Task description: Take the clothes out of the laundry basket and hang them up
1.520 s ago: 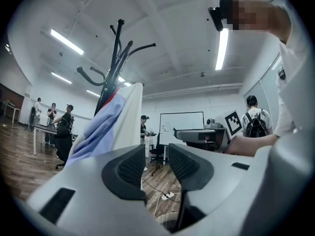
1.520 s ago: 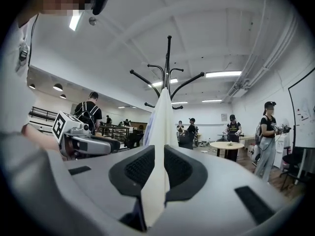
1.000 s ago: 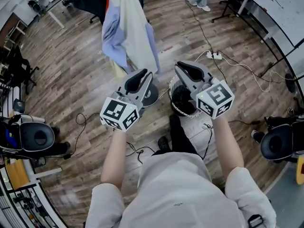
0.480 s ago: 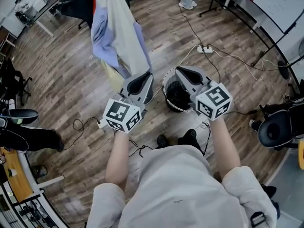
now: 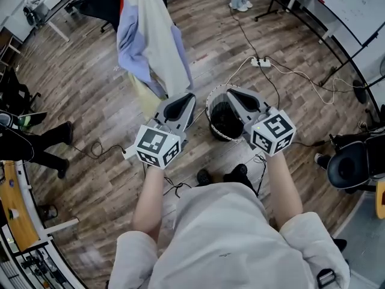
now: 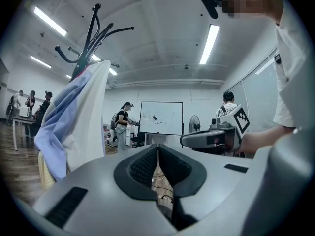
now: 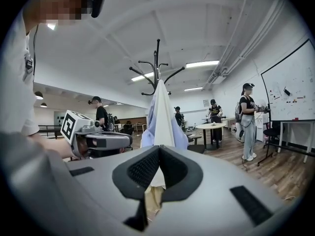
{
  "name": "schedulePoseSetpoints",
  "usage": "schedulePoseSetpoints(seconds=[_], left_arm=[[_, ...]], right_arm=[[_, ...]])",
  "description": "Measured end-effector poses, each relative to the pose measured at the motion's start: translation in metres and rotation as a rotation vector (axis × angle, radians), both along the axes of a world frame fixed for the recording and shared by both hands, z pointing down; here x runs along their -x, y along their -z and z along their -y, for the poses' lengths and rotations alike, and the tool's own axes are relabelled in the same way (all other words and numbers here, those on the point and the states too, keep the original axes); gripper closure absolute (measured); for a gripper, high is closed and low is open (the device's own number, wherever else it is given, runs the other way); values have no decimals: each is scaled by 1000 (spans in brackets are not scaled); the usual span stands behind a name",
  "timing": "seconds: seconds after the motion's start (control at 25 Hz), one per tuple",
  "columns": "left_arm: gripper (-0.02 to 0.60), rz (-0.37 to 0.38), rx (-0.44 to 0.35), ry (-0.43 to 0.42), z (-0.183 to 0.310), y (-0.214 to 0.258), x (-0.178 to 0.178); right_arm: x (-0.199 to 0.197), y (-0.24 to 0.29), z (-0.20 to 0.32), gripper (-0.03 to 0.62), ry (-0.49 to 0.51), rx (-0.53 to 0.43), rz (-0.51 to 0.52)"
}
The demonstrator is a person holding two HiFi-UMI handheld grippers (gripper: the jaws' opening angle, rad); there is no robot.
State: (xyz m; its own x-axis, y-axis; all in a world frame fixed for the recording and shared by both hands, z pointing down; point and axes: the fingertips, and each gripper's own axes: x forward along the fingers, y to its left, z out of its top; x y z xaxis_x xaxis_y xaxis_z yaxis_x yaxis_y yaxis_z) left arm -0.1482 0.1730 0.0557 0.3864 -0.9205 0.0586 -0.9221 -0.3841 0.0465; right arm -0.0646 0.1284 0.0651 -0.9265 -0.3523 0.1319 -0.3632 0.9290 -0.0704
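Note:
Pale cream and blue clothes [image 5: 150, 35] hang from a black coat stand [image 7: 157, 63]; they also show in the left gripper view [image 6: 78, 117] and the right gripper view [image 7: 162, 117]. The black laundry basket with a white rim [image 5: 210, 116] stands on the floor in front of me, its inside dark. My left gripper [image 5: 187, 95] hovers level, left of the basket. Its jaws [image 6: 157, 146] have just been closing and now meet with nothing between them. My right gripper [image 5: 230, 90] hangs over the basket. Its jaws [image 7: 159, 147] have also just been closing and are shut, empty.
A power strip with trailing cables [image 5: 260, 62] lies beyond the basket. An office chair [image 5: 349, 167] stands at the right. A person's legs [image 5: 36, 143] are at the left, and other people stand near a whiteboard [image 6: 161, 117] and a round table [image 7: 211, 127].
Both grippers have sunk a little and drawn closer to the basket. The seated person at the left has moved off, and only dark-clad legs show there now.

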Motion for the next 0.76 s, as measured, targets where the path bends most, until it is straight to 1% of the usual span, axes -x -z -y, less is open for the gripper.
schedulePoseSetpoints(seconds=[0.32,0.76], left_arm=[[551,-1,-1,3,-4,0,1],[555,17,7,-5,1,-2,-2]], right_arm=[[5,-1,-6,588,17,-7,-9],[9,1,-6,588,32,-21,-22]])
